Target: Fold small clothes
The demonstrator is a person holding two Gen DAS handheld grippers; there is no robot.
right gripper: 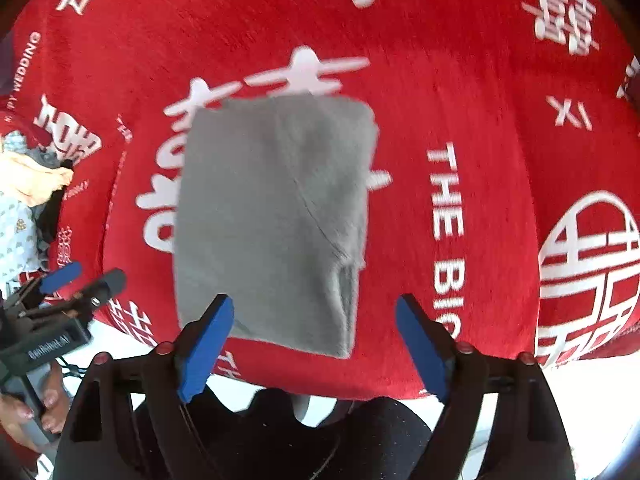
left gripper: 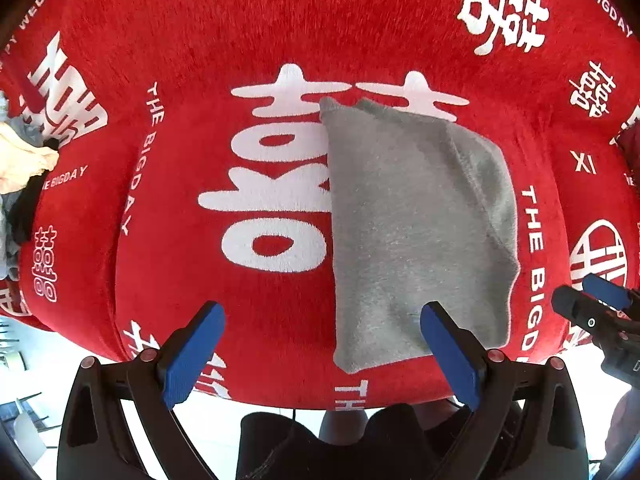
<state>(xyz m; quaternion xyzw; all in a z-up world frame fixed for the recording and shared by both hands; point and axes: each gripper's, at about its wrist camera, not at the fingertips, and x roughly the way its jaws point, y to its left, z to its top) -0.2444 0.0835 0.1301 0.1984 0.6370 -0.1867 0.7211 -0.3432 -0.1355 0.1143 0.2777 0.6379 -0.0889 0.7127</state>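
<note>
Basically grey garment (left gripper: 416, 224) lies folded on red blanket (left gripper: 224, 28); both grippers (left gripper: 320, 344) (right gripper: 312, 340) released above it, unfolded pile (left gripper: 20, 168) waits at 9 o'clock.

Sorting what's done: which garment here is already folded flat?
The grey garment mid-cloth, a neat rectangle; the cream and dark clothes at the left edge lie crumpled in a heap.

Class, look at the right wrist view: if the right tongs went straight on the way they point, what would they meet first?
Probably the folded grey garment on the red blanket; the open right tongs frame its near edge, though depth is unclear.
</note>
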